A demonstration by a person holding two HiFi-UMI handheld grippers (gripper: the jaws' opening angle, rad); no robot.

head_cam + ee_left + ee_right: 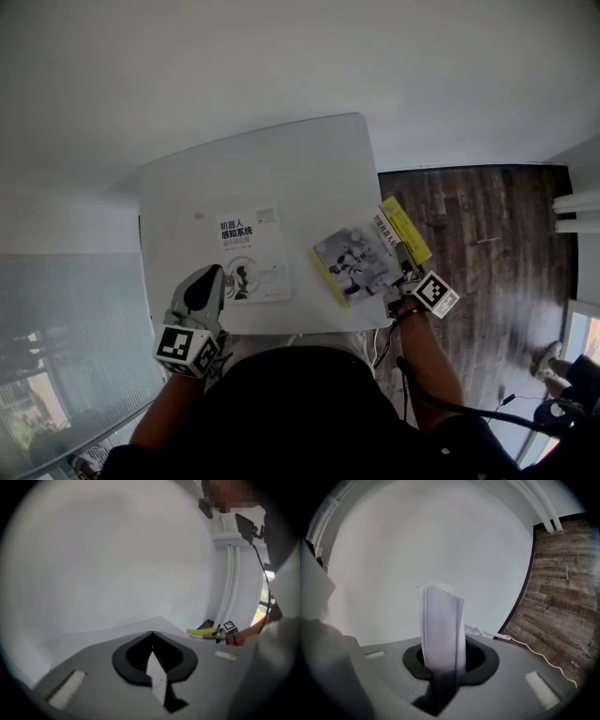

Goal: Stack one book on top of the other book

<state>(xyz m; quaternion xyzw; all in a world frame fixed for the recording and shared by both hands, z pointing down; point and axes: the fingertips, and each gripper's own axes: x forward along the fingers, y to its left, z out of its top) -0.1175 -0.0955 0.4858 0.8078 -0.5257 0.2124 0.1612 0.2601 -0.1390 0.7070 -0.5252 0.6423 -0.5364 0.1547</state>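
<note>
The white book [246, 255] cover reads "机器人 感知系统".

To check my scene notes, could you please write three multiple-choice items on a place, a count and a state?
1. Where does the white book lie? A on the floor; B on the table; C atop the other book.
2. How many books show? A one; B four; C two.
3. The right gripper is: A shut on the yellow-spined book; B open, empty; C out of sight.
Answers: 1 B, it rests on the table; 2 C, one white, one yellow-spined; 3 A, pages stand between its jaws.
</note>
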